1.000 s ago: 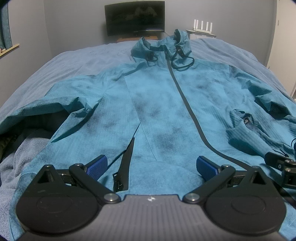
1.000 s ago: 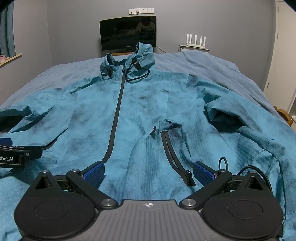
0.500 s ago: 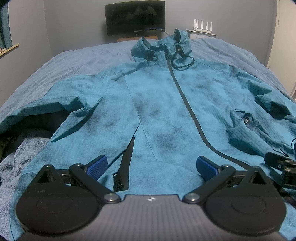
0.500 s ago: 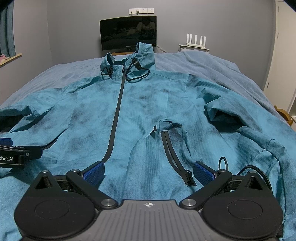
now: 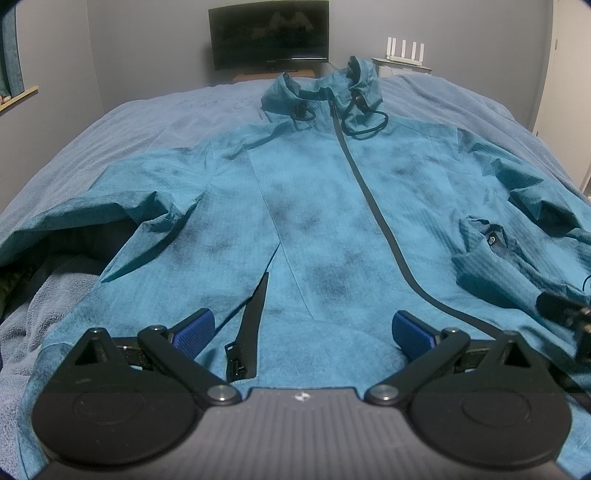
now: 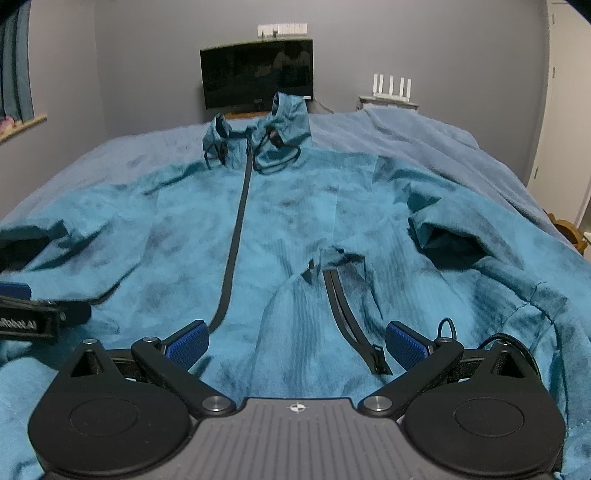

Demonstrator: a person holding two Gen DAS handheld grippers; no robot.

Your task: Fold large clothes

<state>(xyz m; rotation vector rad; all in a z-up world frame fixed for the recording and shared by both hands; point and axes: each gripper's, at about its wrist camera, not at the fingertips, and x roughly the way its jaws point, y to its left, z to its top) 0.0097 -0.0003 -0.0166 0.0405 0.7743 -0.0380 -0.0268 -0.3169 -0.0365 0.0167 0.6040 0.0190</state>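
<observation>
A large teal zip-up jacket (image 5: 317, 206) lies front side up, spread flat on the bed, hood at the far end; it also shows in the right wrist view (image 6: 288, 229). Its black centre zipper (image 5: 373, 206) is closed. My left gripper (image 5: 303, 330) is open and empty over the hem on the jacket's left half, near a pocket zipper (image 5: 247, 328). My right gripper (image 6: 295, 341) is open and empty over the hem on the right half, beside the other pocket zipper (image 6: 351, 321). Each gripper shows at the edge of the other's view.
The bed is covered by a blue-grey blanket (image 5: 155, 125). A dark monitor (image 5: 269, 33) and a white router (image 5: 404, 50) stand against the far wall. A grey towel (image 5: 44, 295) is bunched at the left bed edge. A door stands at right (image 6: 565, 110).
The right gripper has shifted slightly; its view now is blurred and the left gripper looks a bit higher in it. The jacket has not moved.
</observation>
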